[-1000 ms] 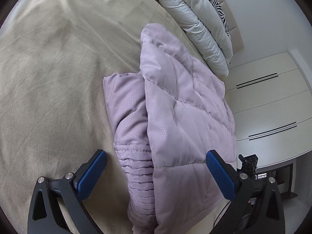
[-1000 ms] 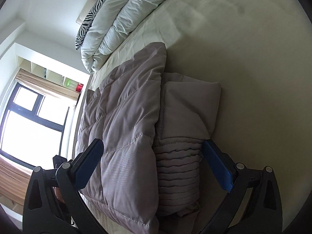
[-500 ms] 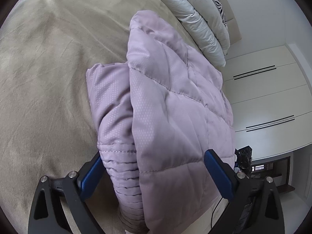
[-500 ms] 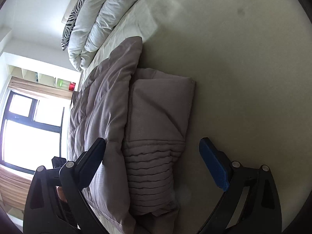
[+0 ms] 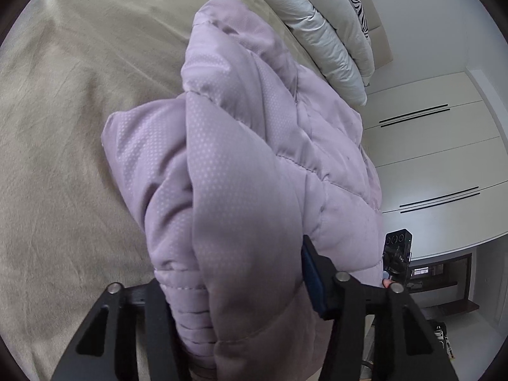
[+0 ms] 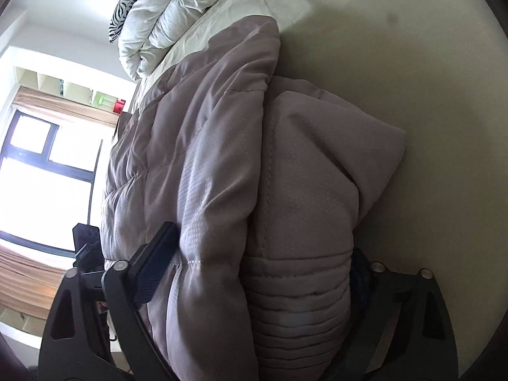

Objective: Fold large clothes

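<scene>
Two claws are engaged on one garment: the left claw (image 5: 236, 289) and the right claw (image 6: 254, 273) each have their fingers pressed into the near end of a lilac quilted puffer jacket (image 5: 254, 165), gripping the padded bundle between them. The jacket lies on the bed (image 5: 63, 111), partly folded, with a sleeve (image 6: 317, 171) tucked alongside the body panel and its ribbed elastic cuff (image 6: 298, 311) sitting between the right claw's jaws. The step in hand appears to be taking up the near end to fold it over toward the far end. To do this well, both claws should lift together and level, carry the end forward so its edge meets the far edge squarely, and keep the sleeve trapped inside the fold; the thick filling is likely to spring back, so the layer should be pressed flat before release. The shell is a smooth, faintly dotted synthetic, stitched into broad puffy panels, soft and bulky. The bed sheet is matte beige with light creases. A rolled white duvet (image 5: 320, 31) lies at the head of the bed, well apart.
</scene>
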